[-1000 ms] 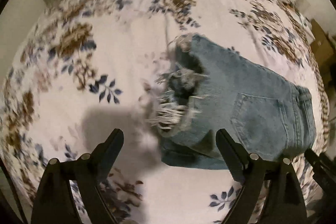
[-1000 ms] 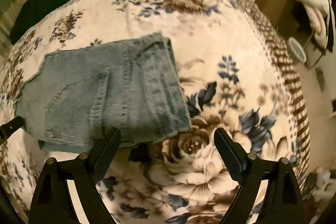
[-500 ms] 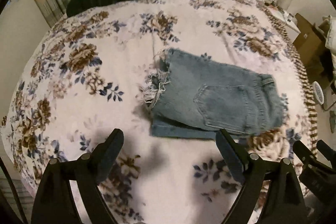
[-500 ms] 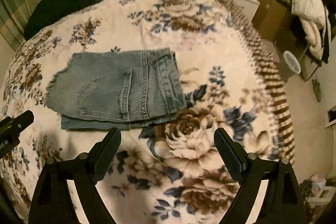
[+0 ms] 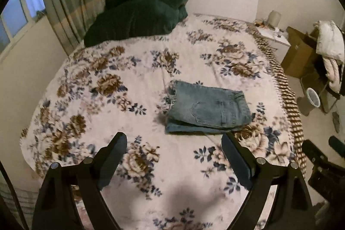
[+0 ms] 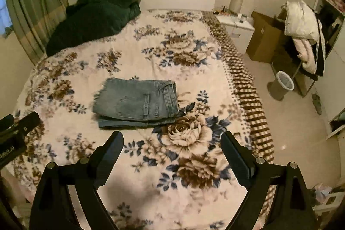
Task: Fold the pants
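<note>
Across the last second both tools are being drawn back and up from the bed (image 5: 86, 87), so that a much wider stretch of the room is being taken in than a second ago, when the denim was filling the frames.

In the left wrist view, the left tool (image 5: 174, 150) is being held with its fingers wide apart and nothing between them, low in the frame. The pants (image 5: 207, 109) are lying folded into a compact stack right of centre, frayed hems to the left, waistband to the right, a lower layer showing along the near edge. At the lower right edge part of the other tool is being glimpsed.

In the right wrist view, the pants (image 6: 138, 100) are seen left of centre on the flowered cover, well apart from the right tool (image 6: 172, 143), which is likewise being held spread and empty. A dark green blanket (image 6: 92, 14) is heaped at the upper left.

The fold is judged to be finished, and the retreat is being read as the close of the task.
</note>
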### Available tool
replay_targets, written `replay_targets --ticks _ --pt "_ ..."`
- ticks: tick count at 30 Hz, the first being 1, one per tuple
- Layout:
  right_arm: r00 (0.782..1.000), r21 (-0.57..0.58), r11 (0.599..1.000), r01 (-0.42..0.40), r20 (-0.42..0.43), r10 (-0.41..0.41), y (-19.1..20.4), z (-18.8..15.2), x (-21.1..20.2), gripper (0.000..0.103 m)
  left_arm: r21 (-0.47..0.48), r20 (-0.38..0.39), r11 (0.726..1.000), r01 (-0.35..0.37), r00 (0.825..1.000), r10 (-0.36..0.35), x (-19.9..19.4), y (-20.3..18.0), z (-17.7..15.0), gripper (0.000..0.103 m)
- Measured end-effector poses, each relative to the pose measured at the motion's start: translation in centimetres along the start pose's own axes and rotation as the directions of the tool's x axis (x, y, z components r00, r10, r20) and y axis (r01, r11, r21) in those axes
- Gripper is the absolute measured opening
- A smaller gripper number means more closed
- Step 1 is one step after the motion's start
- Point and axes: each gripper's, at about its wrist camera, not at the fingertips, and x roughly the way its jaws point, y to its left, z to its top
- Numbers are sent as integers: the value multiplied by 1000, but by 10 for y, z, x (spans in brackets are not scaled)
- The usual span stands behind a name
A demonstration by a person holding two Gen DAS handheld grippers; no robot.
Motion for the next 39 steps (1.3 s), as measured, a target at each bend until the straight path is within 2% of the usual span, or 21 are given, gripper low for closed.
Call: replay_targets --ticks 6,11,20,28,34,36,37,39 --pt "999 8 1000 -6 54 5 4 -15 -112 94 70 54 997 23 998 -27 -89 7 -10 90" --pt "996 -12 1000 11 93 -9 13 -33 -193 94 73 85 996 59 994 -65 -147 18 -18 90" --pt "984 4 1000 -1 178 1 8 -57 -314 94 48 148 996 80 985 -87 -223 37 -35 90" --pt "974 -10 1000 -18 225 20 8 -69 -389 94 45 203 995 88 974 -96 -273 42 -52 90" --pt "972 -12 999 -42 231 43 10 -76 -415 94 46 228 995 93 968 -101 -289 42 -59 90" --pt "972 -14 999 -39 232 41 10 -78 -417 94 45 246 995 89 964 -97 -292 41 -60 100" --pt "971 -12 999 -35 235 36 10 -80 -419 98 47 254 995 86 963 -95 -293 40 -59 103" --pt "968 -5 1000 -30 247 30 9 -80 -422 98 57 261 994 96 959 -108 -293 39 -57 103"
